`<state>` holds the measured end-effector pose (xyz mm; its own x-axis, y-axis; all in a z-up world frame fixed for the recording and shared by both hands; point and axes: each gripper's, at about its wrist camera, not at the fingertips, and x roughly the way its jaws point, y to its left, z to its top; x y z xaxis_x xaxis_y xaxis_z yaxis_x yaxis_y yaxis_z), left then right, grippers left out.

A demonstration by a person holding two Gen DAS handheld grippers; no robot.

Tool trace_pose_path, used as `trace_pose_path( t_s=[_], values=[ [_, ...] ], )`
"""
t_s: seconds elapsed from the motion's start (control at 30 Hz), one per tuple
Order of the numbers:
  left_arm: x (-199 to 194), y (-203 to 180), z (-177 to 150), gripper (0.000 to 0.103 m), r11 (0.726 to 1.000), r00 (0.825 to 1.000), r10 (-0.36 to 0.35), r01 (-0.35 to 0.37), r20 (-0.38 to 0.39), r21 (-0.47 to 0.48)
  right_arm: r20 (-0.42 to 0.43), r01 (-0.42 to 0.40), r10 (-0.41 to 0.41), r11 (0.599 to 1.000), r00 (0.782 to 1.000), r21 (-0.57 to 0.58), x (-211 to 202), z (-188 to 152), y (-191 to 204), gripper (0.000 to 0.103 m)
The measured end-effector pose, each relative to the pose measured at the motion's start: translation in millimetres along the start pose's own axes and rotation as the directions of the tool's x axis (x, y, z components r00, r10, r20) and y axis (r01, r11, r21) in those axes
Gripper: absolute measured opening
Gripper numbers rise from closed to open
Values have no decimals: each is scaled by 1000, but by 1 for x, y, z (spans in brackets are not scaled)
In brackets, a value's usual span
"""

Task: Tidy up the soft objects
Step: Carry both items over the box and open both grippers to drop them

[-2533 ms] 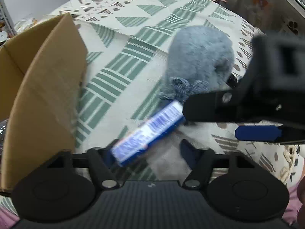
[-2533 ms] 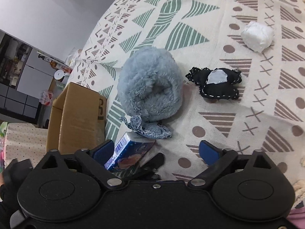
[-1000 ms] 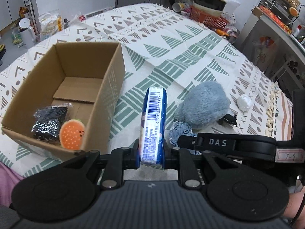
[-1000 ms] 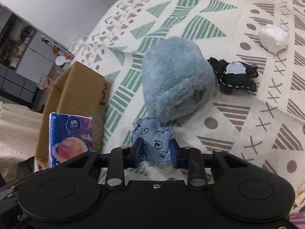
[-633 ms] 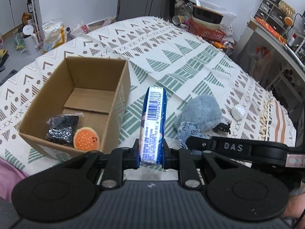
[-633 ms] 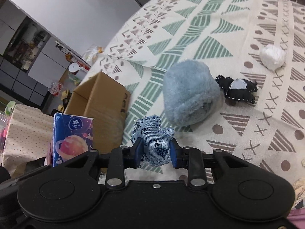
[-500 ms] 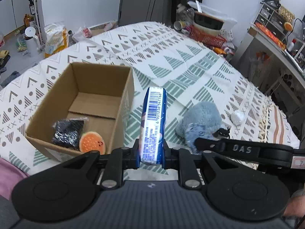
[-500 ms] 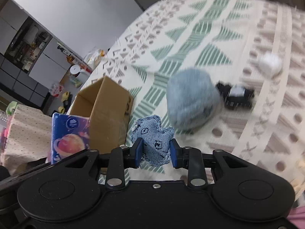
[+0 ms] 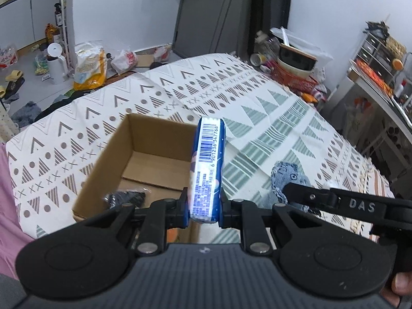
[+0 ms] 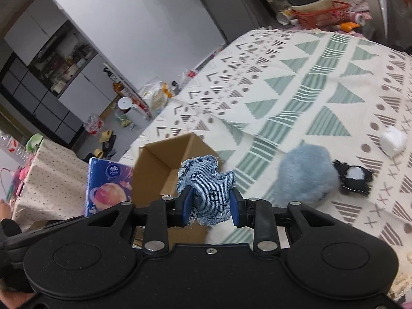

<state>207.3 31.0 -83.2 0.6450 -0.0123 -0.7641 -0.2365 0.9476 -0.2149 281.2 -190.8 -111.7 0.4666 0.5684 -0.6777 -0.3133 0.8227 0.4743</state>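
My left gripper (image 9: 203, 209) is shut on a blue tissue pack (image 9: 207, 168), held upright above the near right corner of an open cardboard box (image 9: 108, 164). A black crinkly packet (image 9: 125, 198) lies inside the box. My right gripper (image 10: 209, 206) is shut on a small denim plush (image 10: 207, 189), raised high over the table; the same denim plush (image 9: 287, 177) shows in the left wrist view. In the right wrist view the tissue pack (image 10: 108, 185) appears at left, in front of the cardboard box (image 10: 164, 164). A fluffy blue plush (image 10: 307, 177), a black stitched toy (image 10: 355, 177) and a white wad (image 10: 392, 140) lie on the patterned tablecloth (image 10: 322, 82).
A red basket (image 10: 319, 16) with bowls and clutter stands at the table's far end. Bags, a white kettle (image 9: 55, 63) and slippers litter the floor beyond the table's left edge. Shelving (image 9: 381, 59) runs along the right side.
Both grippers closed on their objects and rose well above the table. The left now holds the tissue pack over the box; the right carries the denim plush away from the fluffy plush.
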Motion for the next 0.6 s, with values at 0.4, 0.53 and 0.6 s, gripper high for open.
trace_pose_path(
  t_s=[0.4, 0.53, 0.6],
  values=[
    [17, 45, 14, 19, 998, 1000, 6, -7, -18, -70, -17, -60, 59, 998, 998, -37, 27, 16, 46, 30],
    [26, 60, 18, 19, 996, 1000, 4, -7, -28, -91, -42, -63, 61, 997, 997, -45, 44, 17, 59, 30],
    [31, 68, 20, 19, 995, 999, 3, -7, -38, -102, -53, -68, 65, 996, 996, -53, 54, 16, 63, 30]
  ],
)
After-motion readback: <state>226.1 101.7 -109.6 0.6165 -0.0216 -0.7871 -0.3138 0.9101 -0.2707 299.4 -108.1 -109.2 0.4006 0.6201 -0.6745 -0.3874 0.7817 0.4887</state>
